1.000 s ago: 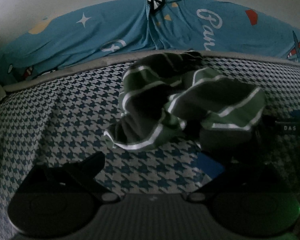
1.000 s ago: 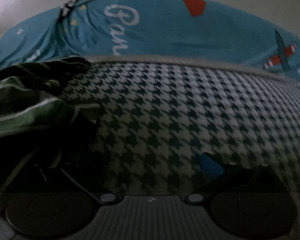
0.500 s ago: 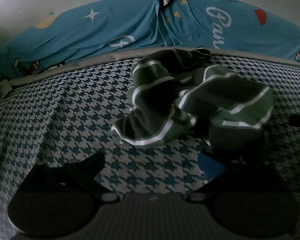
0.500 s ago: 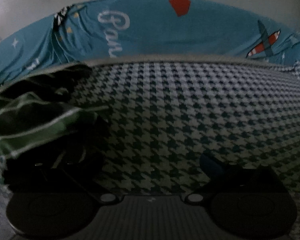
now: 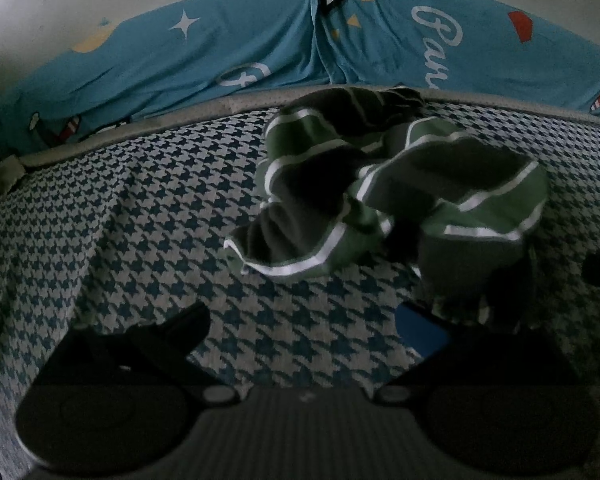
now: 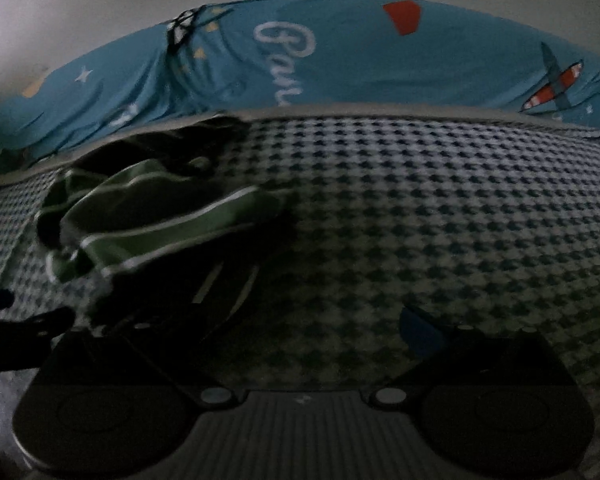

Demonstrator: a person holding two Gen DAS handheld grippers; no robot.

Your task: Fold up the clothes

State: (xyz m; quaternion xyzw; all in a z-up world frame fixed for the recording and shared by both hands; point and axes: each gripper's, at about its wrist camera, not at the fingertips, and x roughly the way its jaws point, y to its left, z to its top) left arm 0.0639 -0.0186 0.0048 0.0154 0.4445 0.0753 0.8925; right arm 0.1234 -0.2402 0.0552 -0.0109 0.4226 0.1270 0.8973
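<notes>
A crumpled green garment with white stripes [image 5: 379, 184] lies bunched on a bed covered in a blue-and-white houndstooth sheet [image 5: 140, 216]. In the left wrist view it sits at about one o'clock from the left gripper [image 5: 303, 320], whose fingers are spread wide with nothing between them; the right finger's blue pad [image 5: 419, 332] is just beside a dark fold of the garment. In the right wrist view the garment [image 6: 148, 224] is at ten o'clock, draping over the left finger of the right gripper [image 6: 300, 328], also released. Teal printed bedding [image 6: 339, 60] runs along the far edge at twelve o'clock.
</notes>
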